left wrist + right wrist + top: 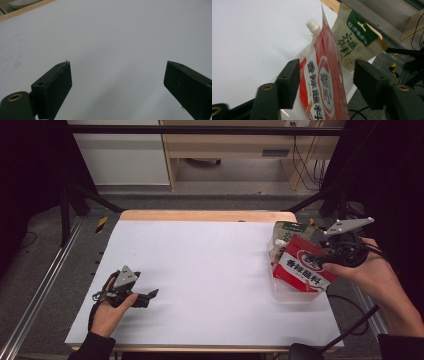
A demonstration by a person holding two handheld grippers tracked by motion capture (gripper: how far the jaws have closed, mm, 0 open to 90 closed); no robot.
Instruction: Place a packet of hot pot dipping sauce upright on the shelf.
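Red pouch (322, 82) stood between the right hand-held gripper's (325, 75) parted jaws, released, so placing looked done; next, withdraw clear. Left hand-held gripper (117, 75) gaped, empty.

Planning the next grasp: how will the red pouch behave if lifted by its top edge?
The red pouch looks like thin film, so it probably flexes. Its glossy face may slip between pads. Leaning in the clear bin, it could slump once freed.
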